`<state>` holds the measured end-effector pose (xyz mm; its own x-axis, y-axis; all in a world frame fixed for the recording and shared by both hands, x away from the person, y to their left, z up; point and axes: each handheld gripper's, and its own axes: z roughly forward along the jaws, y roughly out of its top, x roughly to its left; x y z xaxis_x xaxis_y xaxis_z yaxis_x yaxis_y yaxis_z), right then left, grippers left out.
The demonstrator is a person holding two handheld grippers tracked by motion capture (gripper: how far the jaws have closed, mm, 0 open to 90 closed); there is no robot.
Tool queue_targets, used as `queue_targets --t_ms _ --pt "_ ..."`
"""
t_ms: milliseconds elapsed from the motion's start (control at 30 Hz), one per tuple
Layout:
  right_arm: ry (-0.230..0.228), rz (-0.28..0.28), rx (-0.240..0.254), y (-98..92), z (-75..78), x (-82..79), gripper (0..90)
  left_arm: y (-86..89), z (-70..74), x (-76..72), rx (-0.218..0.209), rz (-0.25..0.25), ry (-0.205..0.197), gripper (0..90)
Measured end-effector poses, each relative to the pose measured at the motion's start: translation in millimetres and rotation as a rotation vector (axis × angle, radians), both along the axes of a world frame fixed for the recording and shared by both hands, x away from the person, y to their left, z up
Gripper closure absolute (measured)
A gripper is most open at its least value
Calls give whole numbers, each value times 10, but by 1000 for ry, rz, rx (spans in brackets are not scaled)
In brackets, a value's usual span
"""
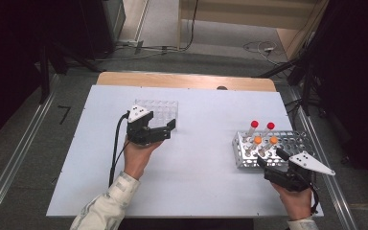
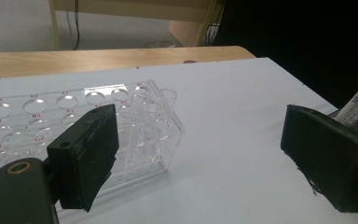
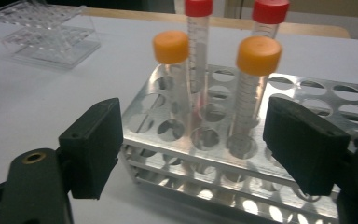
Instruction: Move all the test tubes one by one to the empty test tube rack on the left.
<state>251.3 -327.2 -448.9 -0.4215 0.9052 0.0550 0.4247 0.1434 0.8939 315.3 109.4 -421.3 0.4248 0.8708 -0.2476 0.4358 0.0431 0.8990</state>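
A metal tube rack point(image 1: 294, 139) stands at the table's right and holds two orange-capped tubes point(image 1: 257, 140) in front of two red-capped tubes point(image 1: 254, 124). My right gripper point(image 1: 271, 159) hovers at the rack's near edge, open. In the right gripper view its jaws point(image 3: 196, 144) stand apart on either side of the orange-capped tubes point(image 3: 171, 46), short of them, and nothing is gripped. An empty clear plastic rack point(image 1: 158, 112) sits left of centre. My left gripper point(image 1: 160, 125) is open just in front of it, with its jaws wide apart point(image 2: 205, 154) beside the clear rack point(image 2: 135, 130).
A white sheet point(image 1: 196, 163) covers the table, and a wooden edge point(image 1: 187, 79) shows at the far side. Cables lie on the floor beyond. Dark stands flank the table on both sides. Bare white surface lies between the two racks.
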Motion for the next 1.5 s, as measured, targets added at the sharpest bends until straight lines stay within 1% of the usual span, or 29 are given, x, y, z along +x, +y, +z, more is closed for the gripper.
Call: queue_targets --t_ms 167,233,333,400,733,833,900,1067,1267,1333,1500 --pt "-11 -34 -17 -58 -31 90 338 -3 -1 -2 -10 -1 2 129" --pt "-13 -44 -21 -74 -41 130 397 -5 -3 -2 -8 -4 2 134" --pt "-4 -48 -16 -95 -63 197 472 -10 -9 4 -10 -4 4 138" --pt "-4 -50 -24 -92 -78 230 516 -9 -11 5 -11 -4 5 140" --pt "-10 -59 -57 -71 -111 303 696 -19 -17 3 -8 -7 12 148" --pt "-13 -63 -56 -79 -99 298 710 -21 -18 3 -7 -8 12 149" --pt "-23 -61 -47 -88 -65 286 711 -20 -17 2 -9 -8 13 149" --pt "-67 -62 -11 -113 112 231 715 -19 -15 2 -11 -10 11 152" --pt "-104 -64 5 -145 268 147 717 -15 -10 -2 -13 -10 9 152" --pt "-108 -55 18 -151 310 111 718 -14 -8 -4 -14 -11 10 152" --pt "-133 -27 19 -111 407 14 719 -11 -7 -4 -18 -12 14 152"
